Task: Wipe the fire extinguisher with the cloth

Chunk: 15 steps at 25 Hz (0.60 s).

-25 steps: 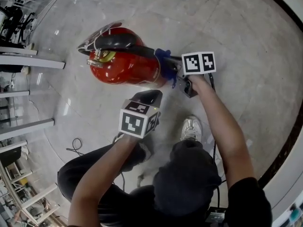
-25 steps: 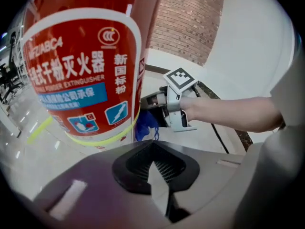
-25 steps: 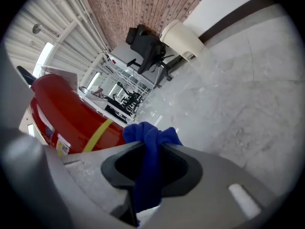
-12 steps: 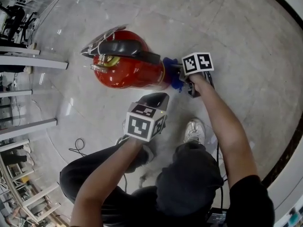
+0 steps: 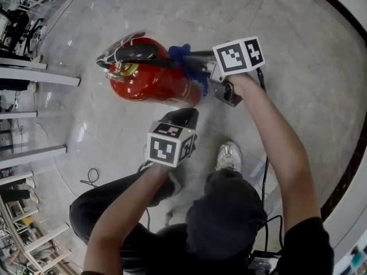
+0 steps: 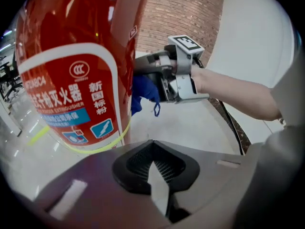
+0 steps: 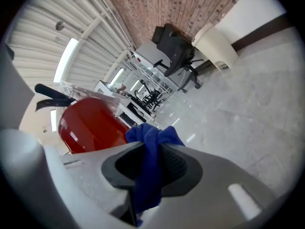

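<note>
Blue cloth (image 5: 183, 54) is clamped in the right gripper (image 7: 148, 163) by the top of the fire extinguisher (image 5: 150, 83); firm contact is advised. Left gripper (image 6: 157, 173) is closed, empty.

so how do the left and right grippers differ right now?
The left gripper is shut and empty; the right gripper is shut on the blue cloth. The left sits low beside the label of the fire extinguisher; the right is up by its black handle. Both are close to the extinguisher.
</note>
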Available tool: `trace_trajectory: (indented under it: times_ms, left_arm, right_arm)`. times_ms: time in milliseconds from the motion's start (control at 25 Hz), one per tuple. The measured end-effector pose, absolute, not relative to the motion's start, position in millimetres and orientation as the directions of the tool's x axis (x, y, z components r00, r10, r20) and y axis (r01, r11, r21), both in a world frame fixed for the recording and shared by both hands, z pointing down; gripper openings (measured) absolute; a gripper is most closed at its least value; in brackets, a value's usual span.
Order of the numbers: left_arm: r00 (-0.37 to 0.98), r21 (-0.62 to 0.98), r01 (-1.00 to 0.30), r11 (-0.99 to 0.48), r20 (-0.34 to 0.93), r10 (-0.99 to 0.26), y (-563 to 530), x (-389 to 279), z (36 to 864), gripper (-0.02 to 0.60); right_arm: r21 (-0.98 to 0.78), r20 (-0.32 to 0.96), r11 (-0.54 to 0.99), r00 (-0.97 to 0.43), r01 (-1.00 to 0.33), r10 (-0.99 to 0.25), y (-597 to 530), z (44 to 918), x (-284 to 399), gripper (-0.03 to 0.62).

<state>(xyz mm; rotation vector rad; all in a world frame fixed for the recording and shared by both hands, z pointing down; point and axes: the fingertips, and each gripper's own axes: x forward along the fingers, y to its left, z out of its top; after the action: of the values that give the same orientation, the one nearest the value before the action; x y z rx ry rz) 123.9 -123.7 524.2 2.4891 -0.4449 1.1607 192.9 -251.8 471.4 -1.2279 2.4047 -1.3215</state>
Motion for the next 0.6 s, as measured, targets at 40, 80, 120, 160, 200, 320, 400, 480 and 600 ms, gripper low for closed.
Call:
trace_trajectory:
  times_ms: [40,80,120,160,200,320,400,480,600]
  left_arm:
    - [0.618,0.19,-0.428,-0.883,0.775,-0.133,-123,125,521,0.005]
    - [0.622,0.192,-0.433,-0.881,0.771,-0.138,-123,125,518,0.005]
    - [0.624,0.192,-0.437,-0.879,0.768,-0.143,-123,125,516,0.005]
    - [0.626,0.19,-0.439,-0.878,0.766,-0.147,-123,125,514,0.005]
    - [0.627,0.185,-0.439,-0.879,0.764,-0.152,-123,124,513,0.005]
    - [0.622,0.162,-0.437,-0.885,0.765,-0.167,-125,121,507,0.005]
    - [0.613,0.144,-0.439,-0.887,0.77,-0.178,-128,118,504,0.005]
    - [0.604,0.132,-0.443,-0.887,0.774,-0.187,-131,115,504,0.005]
    - [0.596,0.134,-0.457,-0.879,0.78,-0.19,-136,113,509,0.005]
  right_arm:
    - [-0.75,0.222,0.31,-0.664,-0.584,-0.714,-253,455,193,0.097]
    - [-0.742,0.198,0.335,-0.668,-0.58,-0.717,-254,440,193,0.097]
    - [-0.731,0.18,0.359,-0.672,-0.58,-0.719,-254,426,193,0.097]
    - [-0.718,0.165,0.382,-0.676,-0.581,-0.718,-255,413,192,0.097]
    - [-0.704,0.153,0.405,-0.682,-0.583,-0.715,-256,401,192,0.097]
    - [-0.663,0.126,0.472,-0.708,-0.581,-0.695,-259,370,191,0.097]
    - [-0.646,0.114,0.505,-0.727,-0.572,-0.677,-262,357,190,0.097]
    - [-0.642,0.11,0.524,-0.743,-0.56,-0.66,-267,353,187,0.097]
    - [-0.645,0.125,0.523,-0.752,-0.557,-0.647,-277,362,184,0.097]
